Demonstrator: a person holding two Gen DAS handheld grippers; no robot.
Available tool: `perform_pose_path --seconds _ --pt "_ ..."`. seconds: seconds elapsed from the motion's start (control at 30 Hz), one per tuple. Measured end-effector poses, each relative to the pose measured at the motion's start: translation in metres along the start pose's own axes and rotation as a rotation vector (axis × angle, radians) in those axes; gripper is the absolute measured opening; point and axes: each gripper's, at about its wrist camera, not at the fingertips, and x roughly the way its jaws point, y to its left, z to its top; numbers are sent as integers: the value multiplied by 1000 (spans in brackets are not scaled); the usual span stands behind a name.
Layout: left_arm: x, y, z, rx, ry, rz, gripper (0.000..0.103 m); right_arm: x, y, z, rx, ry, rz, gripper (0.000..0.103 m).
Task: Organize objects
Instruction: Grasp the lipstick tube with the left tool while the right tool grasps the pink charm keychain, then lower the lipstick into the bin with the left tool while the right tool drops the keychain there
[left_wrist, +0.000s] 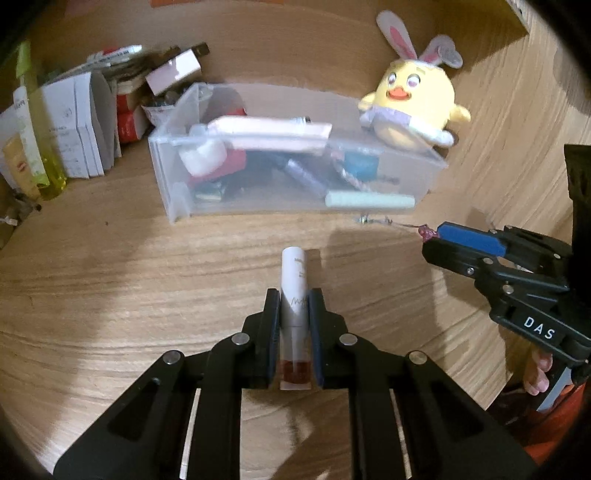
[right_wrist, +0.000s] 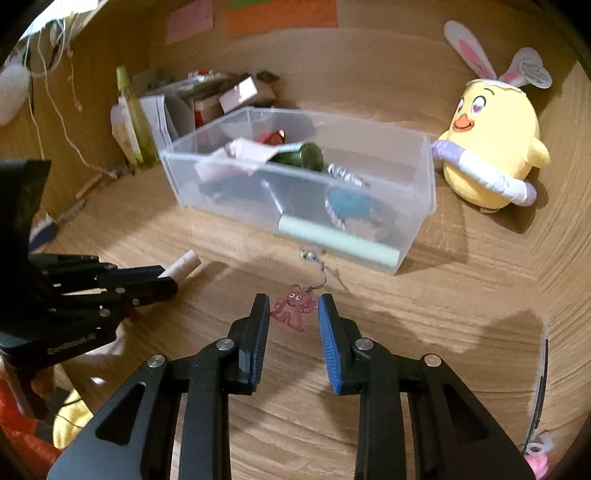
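Note:
A lip tint tube (left_wrist: 293, 273) with a white cap and red liquid lies lengthwise between my left gripper's (left_wrist: 294, 295) pads, which are shut on it just above the wooden desk. From the right wrist view that left gripper (right_wrist: 166, 282) comes in from the left with the tube's white cap (right_wrist: 183, 266) sticking out. My right gripper (right_wrist: 293, 299) is shut on a small pink see-through charm (right_wrist: 291, 308), both blue pads touching its sides. The charm's thin chain (right_wrist: 314, 258) trails toward the bin. In the left wrist view the right gripper (left_wrist: 430, 240) pinches the charm (left_wrist: 426, 233) at its tip.
A clear plastic bin (left_wrist: 406, 173) holding several small items stands just beyond both grippers. A yellow plush chick with bunny ears (right_wrist: 491, 147) sits to its right against the wooden wall. Boxes and a green bottle (left_wrist: 40, 147) crowd the back left corner.

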Motion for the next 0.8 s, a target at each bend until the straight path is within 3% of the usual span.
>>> perform_pose_path --seconds 0.8 --pt "-53 15 56 -64 -225 3 14 -55 -9 53 18 -227 -27 25"
